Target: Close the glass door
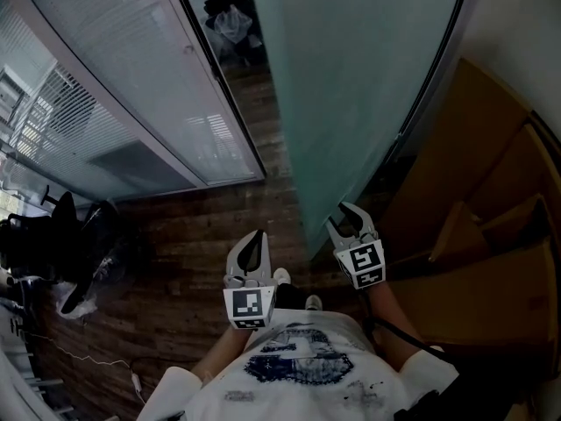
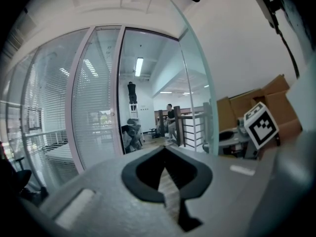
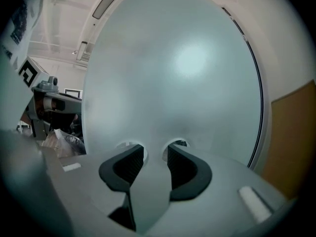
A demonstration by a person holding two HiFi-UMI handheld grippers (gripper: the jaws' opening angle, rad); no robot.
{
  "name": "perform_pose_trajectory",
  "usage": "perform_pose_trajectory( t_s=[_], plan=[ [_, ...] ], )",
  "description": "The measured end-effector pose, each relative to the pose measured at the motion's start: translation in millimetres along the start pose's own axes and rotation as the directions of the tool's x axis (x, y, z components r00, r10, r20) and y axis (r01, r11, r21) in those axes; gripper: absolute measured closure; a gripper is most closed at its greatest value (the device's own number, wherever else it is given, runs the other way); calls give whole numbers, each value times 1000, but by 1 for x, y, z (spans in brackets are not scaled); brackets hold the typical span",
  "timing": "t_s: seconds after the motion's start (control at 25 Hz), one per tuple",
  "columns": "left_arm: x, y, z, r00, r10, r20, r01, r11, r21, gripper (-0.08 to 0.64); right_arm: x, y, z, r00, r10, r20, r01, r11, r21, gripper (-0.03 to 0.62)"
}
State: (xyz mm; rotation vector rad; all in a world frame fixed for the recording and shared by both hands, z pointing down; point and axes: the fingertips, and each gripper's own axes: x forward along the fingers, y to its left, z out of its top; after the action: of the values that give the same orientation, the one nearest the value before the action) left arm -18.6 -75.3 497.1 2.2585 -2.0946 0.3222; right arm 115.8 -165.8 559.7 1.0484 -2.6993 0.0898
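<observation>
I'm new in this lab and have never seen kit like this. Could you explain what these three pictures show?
There is no robot here: a person holds a two-jaw gripper in each hand. The head view comes from a camera on their head, looking steeply down. The other two views come from cameras riding on each gripper, looking along its jaws. The left gripper is shut and empty. The right gripper is open, close in front of the frosted glass door, and grips nothing. The door stands open above a wooden floor, with cardboard boxes at the right. The black-and-white marker cubes are part of the grippers.
</observation>
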Motion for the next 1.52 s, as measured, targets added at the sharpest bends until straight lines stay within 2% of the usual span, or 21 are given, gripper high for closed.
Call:
perform_pose_trajectory(
  t_s=[0.16,0.28,0.56,0.76,1.52],
  plan=[
    [0,-4,-4,1000,-5,-7,5,1000,-2,557,-1,0,-6,1000,-1,-18,1,1000,-7,445],
    [0,-3,-5,1000,-6,-9,6,1000,-5,557,0,4,4,1000,7,-11,-7,1000,5,456],
    [-2,1,-9,1000,4,-18,-4,1000,-12,557,2,0,-8,1000,-7,-20,7,1000,-3,459],
    [-1,6,-11,1000,10,-17,-10,1000,-17,557,6,6,4,1000,-1,-7,1,1000,5,459],
    [22,30,-9,1000,3,-16,-4,999,-37,557,33,9,4,1000,-13,-22,13,1000,11,459]
  ],
)
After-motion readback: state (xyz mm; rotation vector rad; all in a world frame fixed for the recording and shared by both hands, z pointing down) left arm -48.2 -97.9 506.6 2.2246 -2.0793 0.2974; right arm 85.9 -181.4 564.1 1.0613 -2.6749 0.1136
